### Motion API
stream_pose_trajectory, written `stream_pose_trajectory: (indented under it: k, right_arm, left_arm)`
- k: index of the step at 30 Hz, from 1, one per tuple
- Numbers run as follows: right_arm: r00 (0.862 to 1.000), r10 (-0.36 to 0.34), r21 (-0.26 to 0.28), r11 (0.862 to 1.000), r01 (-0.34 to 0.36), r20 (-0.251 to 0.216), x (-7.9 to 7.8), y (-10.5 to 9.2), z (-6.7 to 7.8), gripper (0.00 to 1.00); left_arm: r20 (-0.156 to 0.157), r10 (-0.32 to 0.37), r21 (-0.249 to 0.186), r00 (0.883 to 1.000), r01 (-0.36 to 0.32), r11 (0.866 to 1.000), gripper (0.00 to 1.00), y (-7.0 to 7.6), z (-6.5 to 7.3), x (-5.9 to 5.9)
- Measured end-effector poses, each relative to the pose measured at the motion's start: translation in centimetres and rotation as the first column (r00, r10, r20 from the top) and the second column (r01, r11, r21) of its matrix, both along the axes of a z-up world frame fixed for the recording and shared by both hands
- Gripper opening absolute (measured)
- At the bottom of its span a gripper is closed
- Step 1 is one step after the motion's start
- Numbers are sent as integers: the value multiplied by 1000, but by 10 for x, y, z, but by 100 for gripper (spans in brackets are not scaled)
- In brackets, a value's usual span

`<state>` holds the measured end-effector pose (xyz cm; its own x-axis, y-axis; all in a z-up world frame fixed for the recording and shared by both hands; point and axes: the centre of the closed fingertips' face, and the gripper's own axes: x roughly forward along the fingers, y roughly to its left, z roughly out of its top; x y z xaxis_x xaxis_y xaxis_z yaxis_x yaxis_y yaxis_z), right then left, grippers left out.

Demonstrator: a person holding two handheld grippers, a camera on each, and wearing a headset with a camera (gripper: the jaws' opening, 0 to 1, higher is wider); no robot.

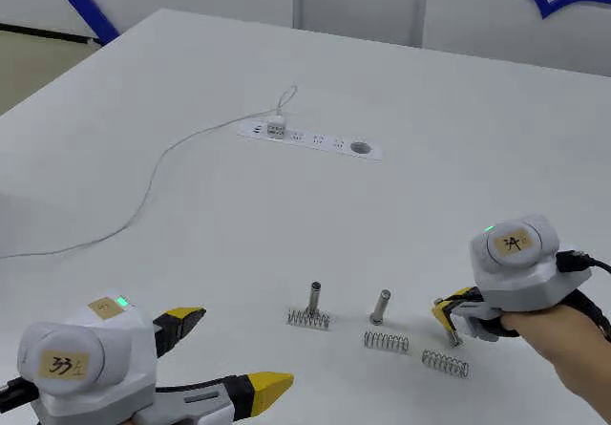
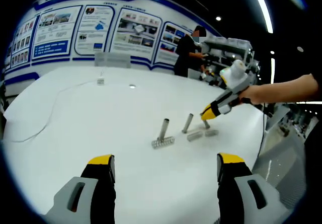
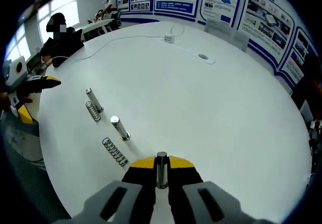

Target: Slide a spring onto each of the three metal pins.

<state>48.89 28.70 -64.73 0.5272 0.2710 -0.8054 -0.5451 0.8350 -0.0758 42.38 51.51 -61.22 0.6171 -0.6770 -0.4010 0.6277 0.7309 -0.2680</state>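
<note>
Left tongs (image 1: pixel 229 349): nearest item, low over the counter (image 1: pixel 430 138), released, jaws wide apart, nothing held. Springs, 3 pcs, all loose and lying flat: near spring (image 1: pixel 445 364) just beside the right tongs, mid spring (image 1: pixel 386 342) next along, left spring (image 1: pixel 308 319) touching or v. close to the foot of the left pin (image 1: pixel 314 296). Right tongs (image 1: pixel 449 322): clenched on the third pin (image 3: pixel 161 171), which looks upright w/ its foot at the counter. Mid pin (image 1: pixel 380 306): upright, bare, as is the left pin. Tally: 0 of 3 pins sprung, by my read. The right tongs seem to be steadying the third pin only, so all 3 fittings are left to do. Farther back: power strip (image 1: pixel 310 139) w/ white cable (image 1: pixel 143 196). Farthest: chair (image 1: pixel 358 5) at the far edge.
</note>
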Motion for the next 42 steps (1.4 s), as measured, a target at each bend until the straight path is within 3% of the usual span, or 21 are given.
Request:
stream_pose_trajectory:
  k: [25, 38, 42]
  right_arm:
    - [997, -57, 45, 997, 55, 50, -2, -7, 8, 8]
    - [988, -134, 102, 987, 126, 77, -4, -14, 9, 8]
    - [986, -141, 96, 987, 132, 85, -6, -17, 10, 8]
  left_arm:
    - [-4, -27, 26, 1000, 28, 999, 85, -2, -4, -3]
    - [-11, -37, 33, 999, 38, 999, 84, -3, -6, -5]
    - [-12, -40, 34, 999, 40, 999, 84, -3, -6, -5]
